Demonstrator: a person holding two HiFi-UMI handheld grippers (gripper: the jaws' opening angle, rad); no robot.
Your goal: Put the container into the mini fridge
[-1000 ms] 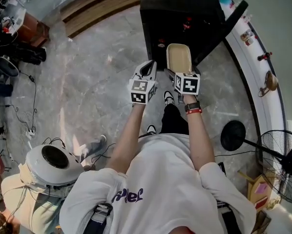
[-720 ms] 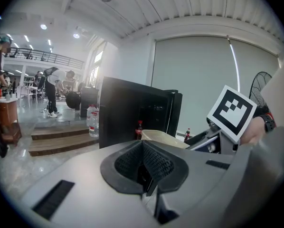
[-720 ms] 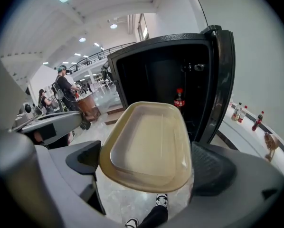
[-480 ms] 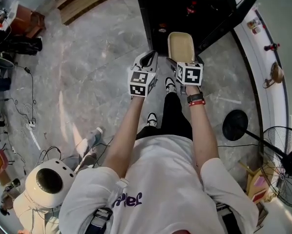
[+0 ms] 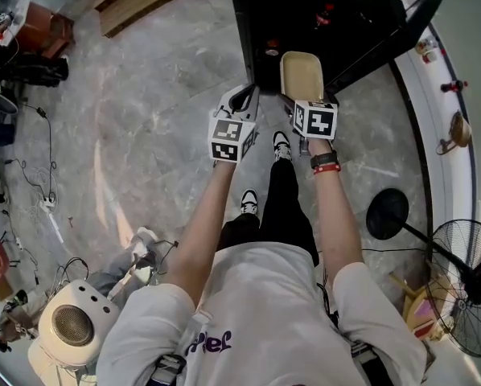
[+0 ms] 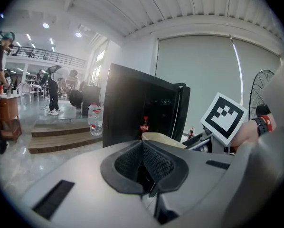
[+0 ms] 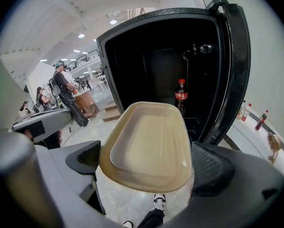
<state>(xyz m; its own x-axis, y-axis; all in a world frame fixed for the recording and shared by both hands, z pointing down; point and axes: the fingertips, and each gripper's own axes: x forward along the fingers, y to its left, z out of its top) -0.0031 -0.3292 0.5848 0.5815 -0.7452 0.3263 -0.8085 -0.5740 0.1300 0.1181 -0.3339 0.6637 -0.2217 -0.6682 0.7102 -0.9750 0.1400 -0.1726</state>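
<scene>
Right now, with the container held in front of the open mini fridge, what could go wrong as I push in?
The right gripper holds the container only by its near end, so it may tip or slip. A cola bottle stands inside the mini fridge, ahead on the right; the container could knock it over.

- White shirt [image 5: 265, 296], bottom centre of the head view: purple lettering, partly cut off by a strap and folds, so no whole word can be read.
- Bottle [image 7: 181, 95] inside the mini fridge [image 7: 132, 56], right gripper view: red label with white script, too small to read.
- Water bottle [image 6: 95, 120], centre left of the left gripper view: red label, unreadable.
- Square markers [image 5: 227, 141], centre of the head view: black-and-white patterns only, no letters.
</scene>
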